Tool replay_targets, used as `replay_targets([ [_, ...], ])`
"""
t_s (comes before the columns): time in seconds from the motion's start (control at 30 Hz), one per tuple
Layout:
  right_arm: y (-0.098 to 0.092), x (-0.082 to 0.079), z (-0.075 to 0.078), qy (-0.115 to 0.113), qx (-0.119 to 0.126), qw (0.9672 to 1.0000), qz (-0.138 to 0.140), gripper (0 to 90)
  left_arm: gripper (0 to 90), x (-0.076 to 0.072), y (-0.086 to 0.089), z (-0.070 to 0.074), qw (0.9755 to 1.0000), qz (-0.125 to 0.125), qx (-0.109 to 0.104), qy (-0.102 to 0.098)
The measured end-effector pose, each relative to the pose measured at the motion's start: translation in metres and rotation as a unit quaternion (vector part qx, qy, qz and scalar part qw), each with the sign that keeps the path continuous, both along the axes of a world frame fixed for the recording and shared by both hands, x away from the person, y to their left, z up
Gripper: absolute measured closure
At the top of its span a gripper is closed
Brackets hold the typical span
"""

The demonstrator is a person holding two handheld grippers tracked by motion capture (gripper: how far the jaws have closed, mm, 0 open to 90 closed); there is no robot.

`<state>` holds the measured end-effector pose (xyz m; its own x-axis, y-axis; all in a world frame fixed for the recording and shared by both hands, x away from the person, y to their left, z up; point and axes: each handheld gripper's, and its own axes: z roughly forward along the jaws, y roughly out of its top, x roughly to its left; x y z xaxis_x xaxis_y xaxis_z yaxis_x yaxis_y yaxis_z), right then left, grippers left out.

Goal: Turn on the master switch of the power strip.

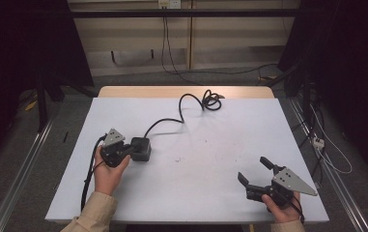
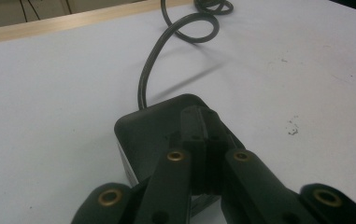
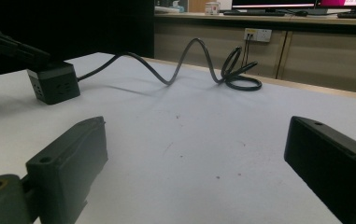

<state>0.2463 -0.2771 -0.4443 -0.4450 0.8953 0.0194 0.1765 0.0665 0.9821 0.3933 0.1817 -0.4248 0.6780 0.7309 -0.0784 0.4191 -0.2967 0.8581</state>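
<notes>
A black cube-shaped power block sits on the left half of the white table top. Its black cable runs to the far edge and ends in a coil. My left gripper, held in a hand, is shut with its jaws pressed together and resting on the top face of the block. Nothing is between them. My right gripper stands open near the front right corner, with bare table between its jaws.
A bare wooden strip borders the table's far edge. Metal rails run along the floor on both sides. A white power strip and loose cables lie on the floor at the right. A wall socket sits behind the table.
</notes>
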Motion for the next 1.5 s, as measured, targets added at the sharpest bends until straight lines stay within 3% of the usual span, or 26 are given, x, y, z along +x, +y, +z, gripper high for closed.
replay_targets([
  [0.37,0.0007,0.0002,-0.0003,0.0,0.0,1.0,0.001,5.5,90.0,0.0005,-0.001,0.0011,1.0,0.002,0.005,0.002],
  [0.57,0.001,-0.0001,-0.0004,0.001,-0.001,1.0,0.002,5.5,90.0,0.0009,0.0005,-0.0005,0.9999,0.008,-0.01,0.011],
  [0.63,0.0009,-0.0003,-0.0004,0.001,0.0,1.0,0.002,5.5,90.0,0.0003,0.0,-0.0007,0.9999,0.007,-0.004,0.007],
  [0.7,0.0007,-0.0003,-0.0003,0.0,0.0,1.0,0.001,5.5,90.0,0.0012,0.0021,-0.0021,0.9998,0.008,-0.017,0.012],
  [0.93,0.0003,-0.0004,-0.0003,0.0,0.0,1.0,0.001,5.5,90.0,0.0007,0.0016,-0.0014,0.9999,0.006,-0.007,0.009],
  [1.5,0.0014,0.001,-0.0007,0.001,-0.001,1.0,0.002,5.5,90.0,0.0012,0.0022,-0.0015,0.9997,0.009,-0.019,0.014],
])
